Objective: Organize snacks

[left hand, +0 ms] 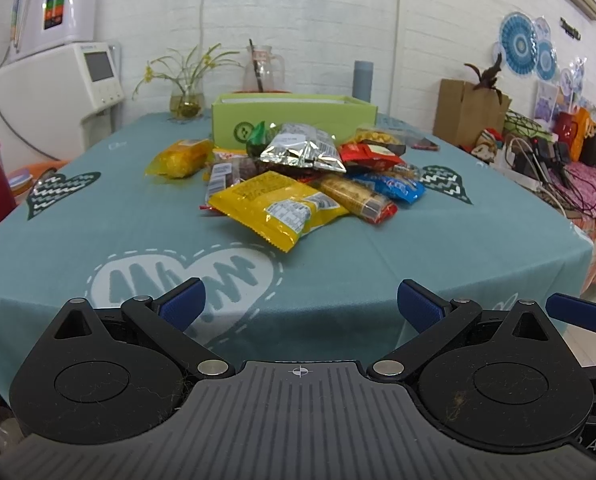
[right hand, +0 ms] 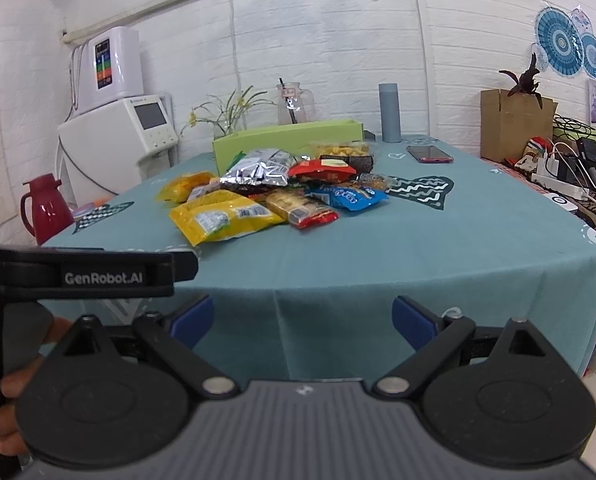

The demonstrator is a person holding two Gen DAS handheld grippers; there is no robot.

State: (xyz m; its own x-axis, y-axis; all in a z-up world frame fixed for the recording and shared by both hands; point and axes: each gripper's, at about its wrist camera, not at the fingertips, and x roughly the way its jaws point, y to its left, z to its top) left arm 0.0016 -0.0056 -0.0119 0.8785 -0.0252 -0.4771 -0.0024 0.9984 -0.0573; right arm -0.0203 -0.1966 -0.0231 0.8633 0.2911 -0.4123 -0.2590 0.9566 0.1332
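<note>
A pile of snack packets lies mid-table on the teal cloth: a large yellow bag (left hand: 280, 208) (right hand: 222, 216) in front, a silver foil bag (left hand: 303, 152) (right hand: 258, 172) on top, a red packet (left hand: 371, 156) (right hand: 321, 170), a blue packet (left hand: 393, 186) (right hand: 347, 196) and a small yellow packet (left hand: 180, 158) (right hand: 184, 186) at the left. A green open box (left hand: 294, 118) (right hand: 286, 138) stands just behind the pile. My left gripper (left hand: 301, 306) is open and empty near the table's front edge. My right gripper (right hand: 302, 320) is open and empty, in front of the table edge.
A plant vase (left hand: 186, 102), a glass jug (left hand: 262, 70), a grey cylinder (right hand: 389, 114) and a phone (right hand: 429, 154) are on the far side of the table (right hand: 417, 248). A red flask (right hand: 46, 210) stands left; a side table with cables (right hand: 565, 176) is at the right.
</note>
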